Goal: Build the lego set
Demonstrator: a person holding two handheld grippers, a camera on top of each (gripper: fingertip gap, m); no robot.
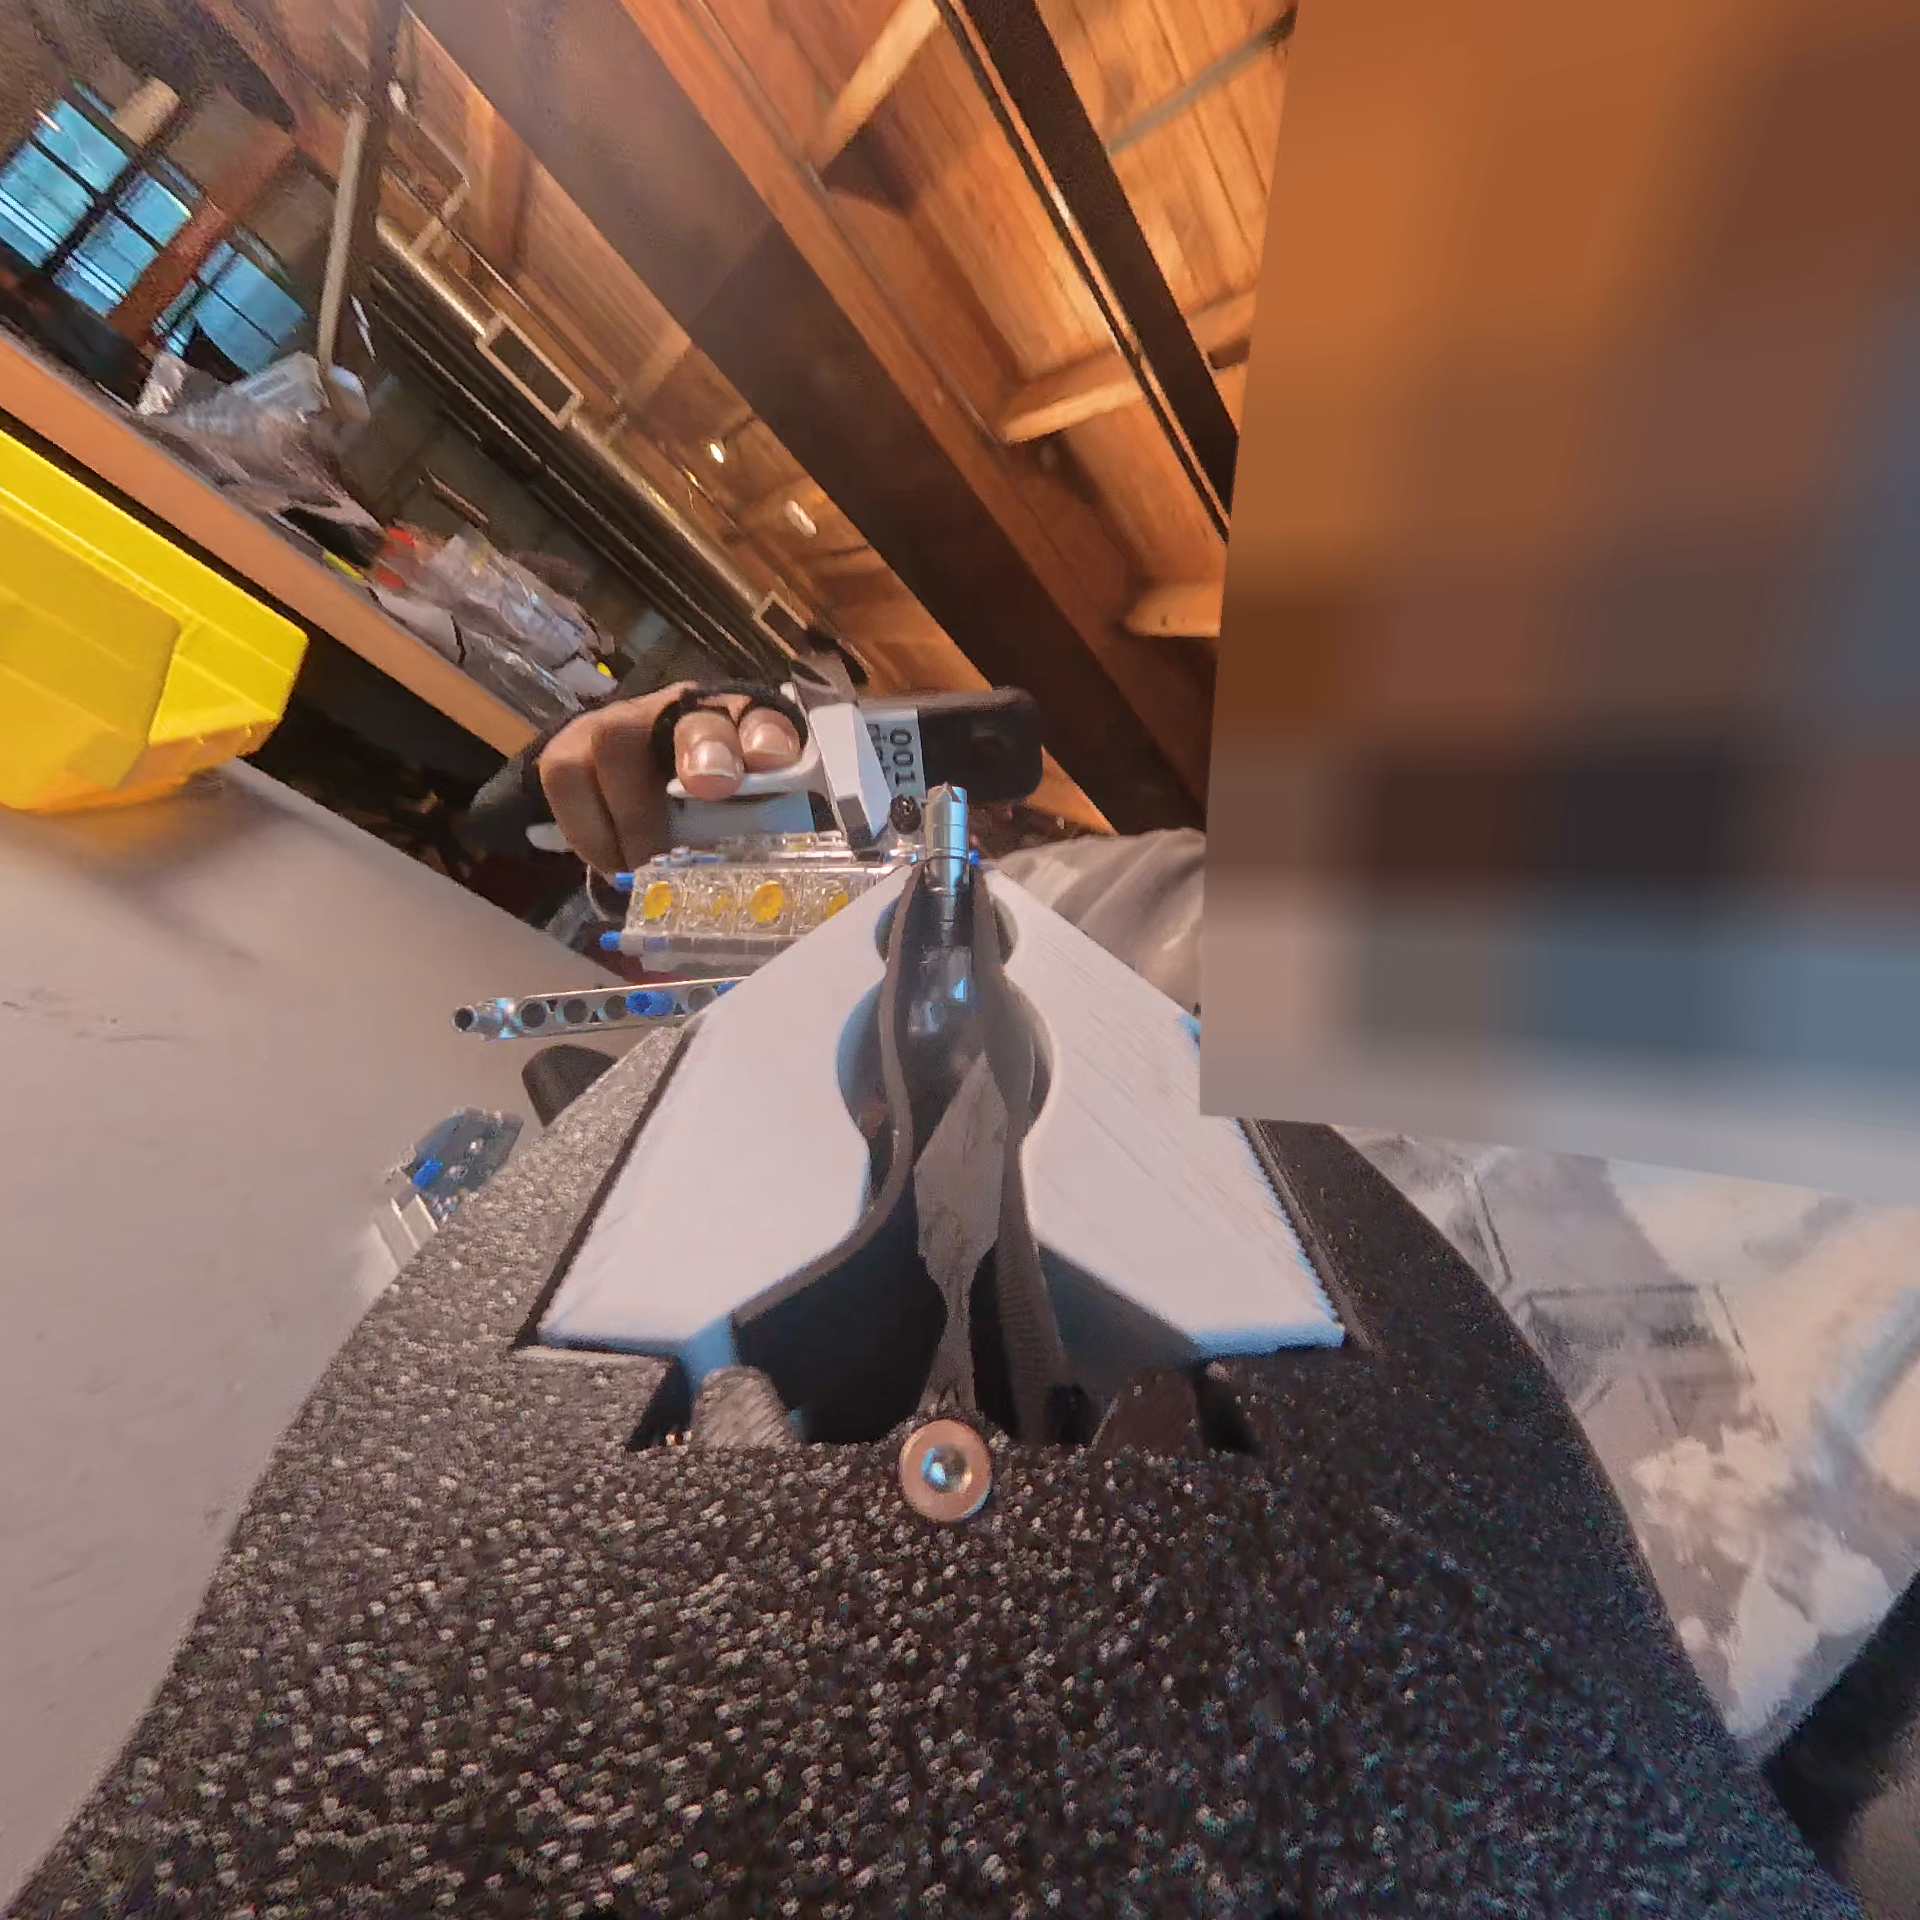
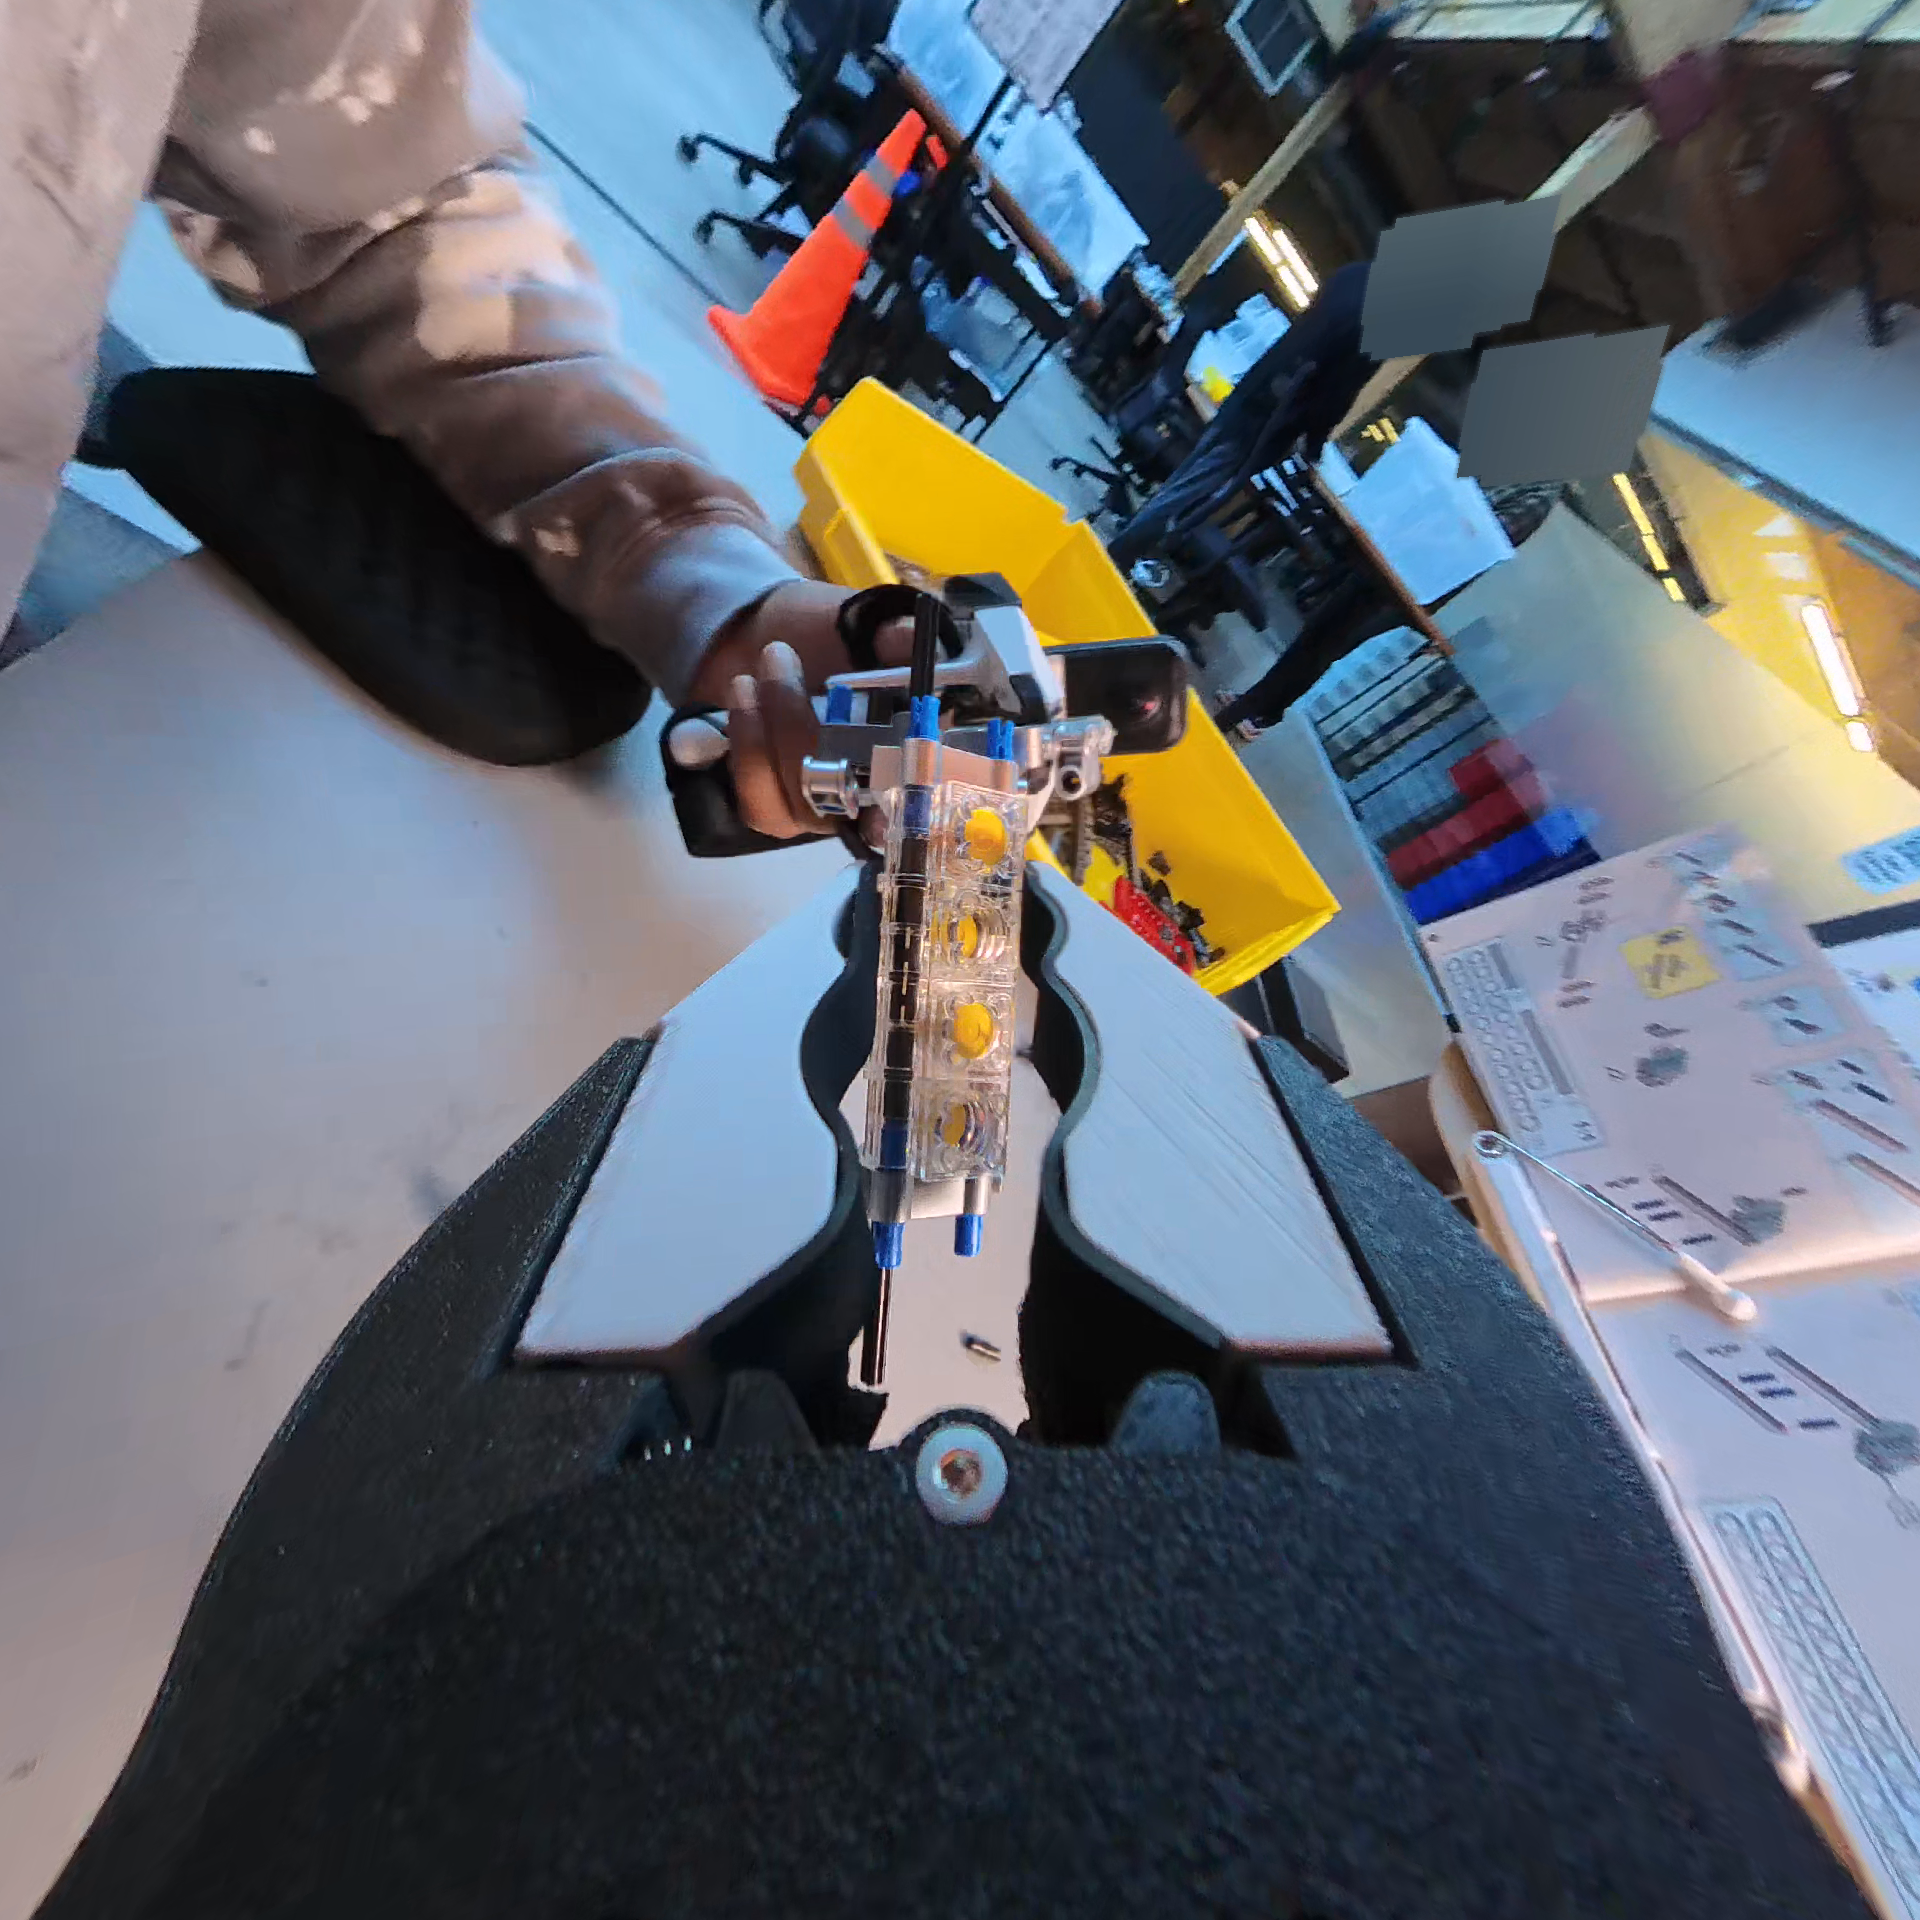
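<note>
- We see the left gripper (image 1: 940, 904), centre frame, clamped on a small metal tool (image 1: 943, 831); only its silver tip clears the fingers, the rest sits buried between dark pads.
- The right gripper (image 2: 940, 914) grips a clear block assembly (image 2: 951, 997) with yellow discs and blue pins, centre frame. A black rod (image 2: 902, 977) runs along its left side and pokes out at both ends.
- In the left view the same assembly (image 1: 748, 904) shows just left of the tool tip; contact hard to judge.
- A large blurred patch covers the right upper part of the left view.
- A bare hand (image 2: 769, 727) and beige sleeve (image 2: 499, 343) come in from upper left.
- Grey table (image 1: 156, 1039); a yellow bin (image 2: 1091, 623) of small parts behind the assembly, partly hidden.
- Printed sheets (image 2: 1683, 1091) at right edge, cut off; a thin metal pick (image 2: 1610, 1226) lies on them.
- Orange cone (image 2: 821, 270) and chairs at top, blurred; wooden ceiling in the left view.
</note>
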